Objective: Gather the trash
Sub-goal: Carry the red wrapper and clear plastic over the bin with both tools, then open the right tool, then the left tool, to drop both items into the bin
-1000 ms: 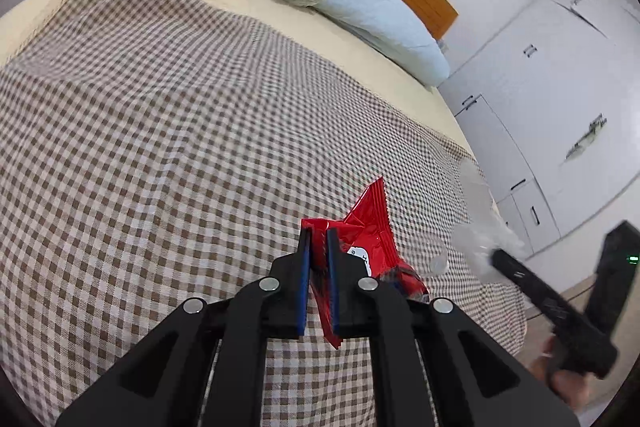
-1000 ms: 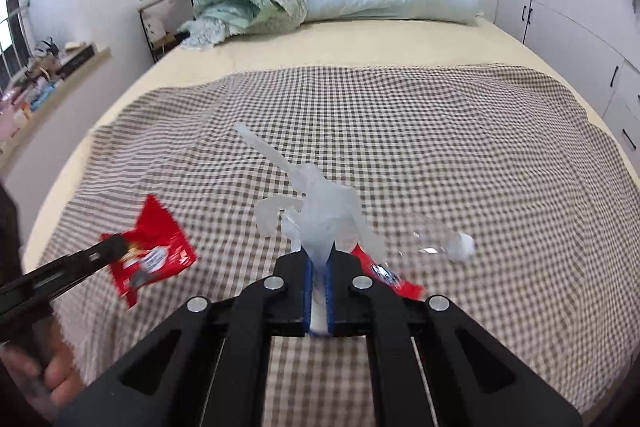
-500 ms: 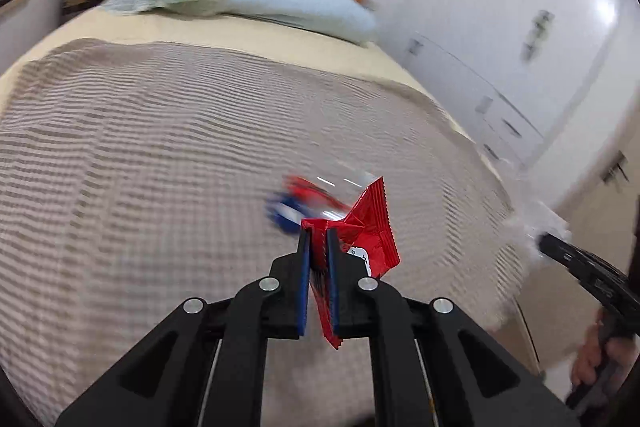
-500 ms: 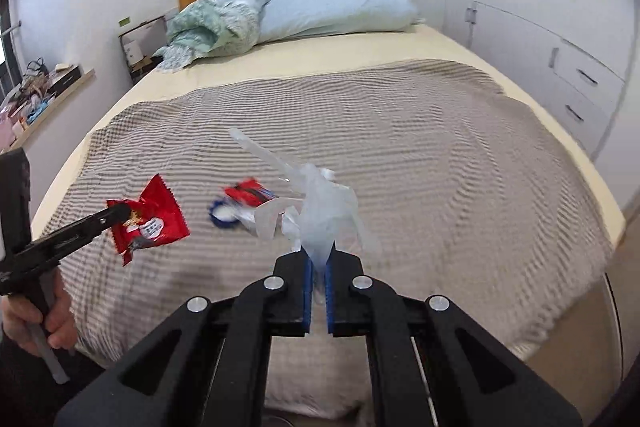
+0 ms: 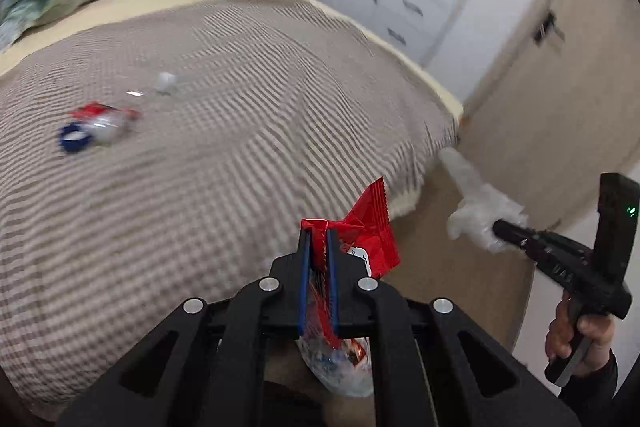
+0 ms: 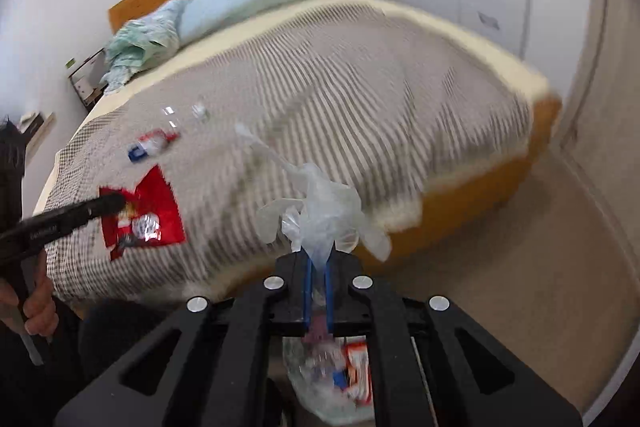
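A red snack wrapper (image 5: 370,227) is pinched at its crimped edge between the pads of the left gripper (image 5: 318,247), and a crumpled clear plastic glove (image 6: 324,223) is pinched in the right gripper (image 6: 317,267); both are held beyond the foot of the bed (image 5: 200,167), above a clear trash bag (image 6: 332,375) that is seen low between the fingers. If either piece is released before it is centred over the bag's mouth, it could be dropped on the floor (image 6: 520,287), since both are light and would drift; the thin glove could also be left clinging to the pads. More litter (image 5: 92,127), blurred, is left on the checked blanket. Both grippers are angled steeply downward, each handle gripped in a hand (image 5: 580,339) held low at the frame's edge.
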Tool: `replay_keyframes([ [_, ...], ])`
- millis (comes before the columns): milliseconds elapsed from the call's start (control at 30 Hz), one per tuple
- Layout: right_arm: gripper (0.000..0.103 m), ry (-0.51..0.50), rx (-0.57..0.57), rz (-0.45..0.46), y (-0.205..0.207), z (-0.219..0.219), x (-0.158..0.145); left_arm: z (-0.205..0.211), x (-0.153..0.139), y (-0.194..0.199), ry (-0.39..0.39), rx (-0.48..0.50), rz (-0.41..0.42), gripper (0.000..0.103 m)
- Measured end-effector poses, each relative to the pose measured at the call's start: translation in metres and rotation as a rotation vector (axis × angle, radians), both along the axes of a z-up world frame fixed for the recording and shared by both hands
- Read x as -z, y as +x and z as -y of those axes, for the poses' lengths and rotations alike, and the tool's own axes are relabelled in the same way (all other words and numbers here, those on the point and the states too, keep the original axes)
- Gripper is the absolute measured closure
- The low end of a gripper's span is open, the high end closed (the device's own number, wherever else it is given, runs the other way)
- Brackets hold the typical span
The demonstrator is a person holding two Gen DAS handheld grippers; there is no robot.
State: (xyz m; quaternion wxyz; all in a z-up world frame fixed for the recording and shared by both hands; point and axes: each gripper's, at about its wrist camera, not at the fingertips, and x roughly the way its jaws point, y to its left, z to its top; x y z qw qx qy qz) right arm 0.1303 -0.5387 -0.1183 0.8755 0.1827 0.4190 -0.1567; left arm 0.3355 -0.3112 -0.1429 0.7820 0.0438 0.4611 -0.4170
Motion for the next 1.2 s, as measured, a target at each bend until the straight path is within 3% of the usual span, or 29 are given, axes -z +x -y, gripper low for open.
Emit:
replay_keyframes([
  [67, 0.098, 0.059, 0.015, -0.042, -0.015, 0.010, 0.032, 0.023, 0.014, -0.013, 0.046, 0.040, -0.004, 0.098],
  [300, 0.098, 0.412, 0.172, -0.210, -0.072, 0.026, 0.206, 0.091, 0.080, -0.044, 0.213, 0.171, -0.093, 0.098],
  [400, 0.098, 0.488, 0.293, -0.290, -0.087, 0.033, 0.277, 0.113, 0.114, -0.049, 0.278, 0.193, -0.136, 0.098],
  [533, 0.098, 0.497, 0.423, -0.470, -0.104, 0.041, 0.340, 0.130, 0.147, -0.053, 0.344, 0.217, -0.194, 0.098],
  [600, 0.098, 0.471, 0.466, -0.534, -0.109, 0.042, 0.356, 0.134, 0.154, -0.056, 0.360, 0.239, -0.193, 0.098],
  [700, 0.098, 0.463, 0.483, -0.559, -0.109, 0.041, 0.372, 0.140, 0.163, -0.062, 0.376, 0.278, -0.201, 0.097],
  [800, 0.098, 0.386, 0.462, -0.596, -0.099, 0.043, 0.377, 0.151, 0.177, -0.066, 0.415, 0.299, -0.195, 0.097],
  [933, 0.095, 0.363, 0.422, -0.626, -0.090, 0.033, 0.370, 0.146, 0.191, -0.069, 0.470, 0.347, -0.208, 0.096],
  [1067, 0.052, 0.379, 0.372, -0.494, -0.099, 0.031, 0.333, 0.159, 0.211, -0.085, 0.539, 0.424, -0.213, 0.094],
  [1100, 0.046, 0.364, 0.354, -0.455, -0.105, 0.029, 0.318, 0.162, 0.215, -0.088, 0.559, 0.444, -0.206, 0.094],
  [1200, 0.045, 0.324, 0.344, -0.384, -0.120, 0.028, 0.286, 0.176, 0.232, -0.101, 0.608, 0.499, -0.188, 0.094],
])
